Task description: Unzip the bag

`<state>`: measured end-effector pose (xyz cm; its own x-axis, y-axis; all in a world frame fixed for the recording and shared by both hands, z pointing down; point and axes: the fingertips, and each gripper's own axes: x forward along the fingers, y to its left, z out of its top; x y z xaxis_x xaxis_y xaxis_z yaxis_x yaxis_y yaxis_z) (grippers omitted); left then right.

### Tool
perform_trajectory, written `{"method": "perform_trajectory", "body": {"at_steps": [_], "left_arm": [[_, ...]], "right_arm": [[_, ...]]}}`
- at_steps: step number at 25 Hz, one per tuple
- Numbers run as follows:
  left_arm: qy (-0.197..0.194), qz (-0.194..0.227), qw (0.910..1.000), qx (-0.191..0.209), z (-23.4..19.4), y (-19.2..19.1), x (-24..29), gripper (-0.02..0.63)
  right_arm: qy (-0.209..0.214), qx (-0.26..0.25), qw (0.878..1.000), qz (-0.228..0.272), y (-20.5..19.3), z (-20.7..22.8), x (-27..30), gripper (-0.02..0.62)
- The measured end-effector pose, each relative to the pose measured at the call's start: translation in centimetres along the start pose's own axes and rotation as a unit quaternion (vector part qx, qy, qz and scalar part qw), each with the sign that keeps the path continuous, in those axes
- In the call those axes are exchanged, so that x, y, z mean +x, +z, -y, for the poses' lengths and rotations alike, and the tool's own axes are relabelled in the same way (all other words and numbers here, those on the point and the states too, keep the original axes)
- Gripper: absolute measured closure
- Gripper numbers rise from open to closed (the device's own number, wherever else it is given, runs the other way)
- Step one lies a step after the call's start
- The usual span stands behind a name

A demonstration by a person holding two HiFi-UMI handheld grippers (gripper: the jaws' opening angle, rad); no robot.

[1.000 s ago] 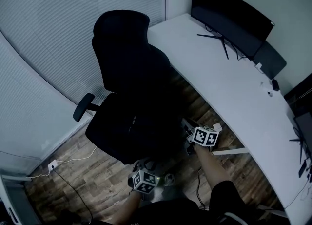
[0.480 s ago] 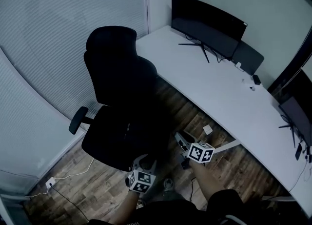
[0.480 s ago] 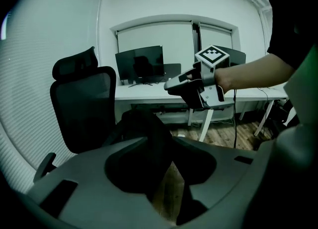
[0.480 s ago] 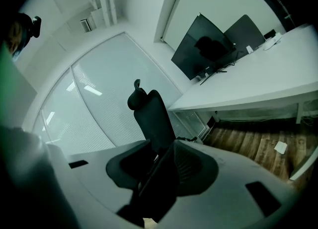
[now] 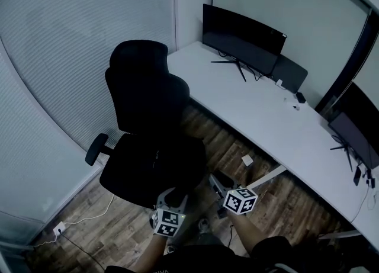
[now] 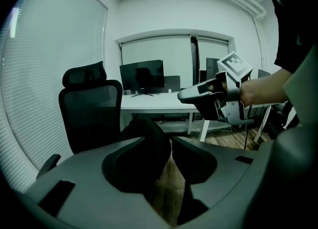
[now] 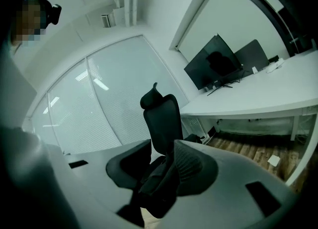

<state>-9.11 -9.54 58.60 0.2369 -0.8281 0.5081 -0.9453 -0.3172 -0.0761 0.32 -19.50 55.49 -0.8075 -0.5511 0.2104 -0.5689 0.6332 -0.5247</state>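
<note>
**A:** Jaws first. What state was noted?

**B:** Left gripper (image 6: pixel 171 147): the jaws are opening. A narrow gap is seen, with the wood floor (image 6: pixel 166 188) showing through it and nothing pinched. Right gripper (image 7: pixel 170 156): the jaws are likewise opening. Dark shapes are seen through the gap, but no pad is seen pressed on them.

**A:** What is given by one view only?

**B:** In the left gripper view the right gripper is seen from the side, held by a hand (image 6: pixel 258 91), above and to the right of the left jaws. Only the head view gives the layout. Both grippers are low in frame, just beside the front edge of the seat of the chair (image 5: pixel 145 97). The wall socket and cable (image 5: pixel 65 225) are recorded there alone. The chair's backrest, upright against the blinded glass, is shown best in the right gripper view.

**A:** And the bag?

**B:** A black bag (image 5: pixel 169 162) is taken to lie on the chair seat. It is black on black, so its outline is poorly resolved. In the left gripper view a dark rounded hump is seen just beyond the left jaw. The long axis and the zip direction cannot be determined.

**A:** Farther out?

**B:** The white counter (image 5: pixel 260 112) is curved behind the chair. A monitor (image 5: pixel 240 32) is noted at its far end and a second monitor (image 5: pixel 355 138) at the right. A small white item (image 5: pixel 247 160) is noted on the floor beside the counter.
</note>
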Motion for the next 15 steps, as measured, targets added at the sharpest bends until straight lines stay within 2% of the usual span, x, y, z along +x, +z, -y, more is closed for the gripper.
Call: {"method": "perform_trajectory", "body": {"at_steps": [9,15], "left_arm": [[-0.006,0.047,0.9988,-0.010,-0.7,0.1,-6.1,0.446],[-0.011,0.074,0.9972,-0.005,-0.5,0.1,-9.9,0.504]], "right_arm": [[-0.021,-0.075,0.997,0.018,-2.1,-7.2,-3.8,0.474],[-0.036,-0.090,0.995,0.037,-3.6,-10.7,-6.5,0.510]]}}
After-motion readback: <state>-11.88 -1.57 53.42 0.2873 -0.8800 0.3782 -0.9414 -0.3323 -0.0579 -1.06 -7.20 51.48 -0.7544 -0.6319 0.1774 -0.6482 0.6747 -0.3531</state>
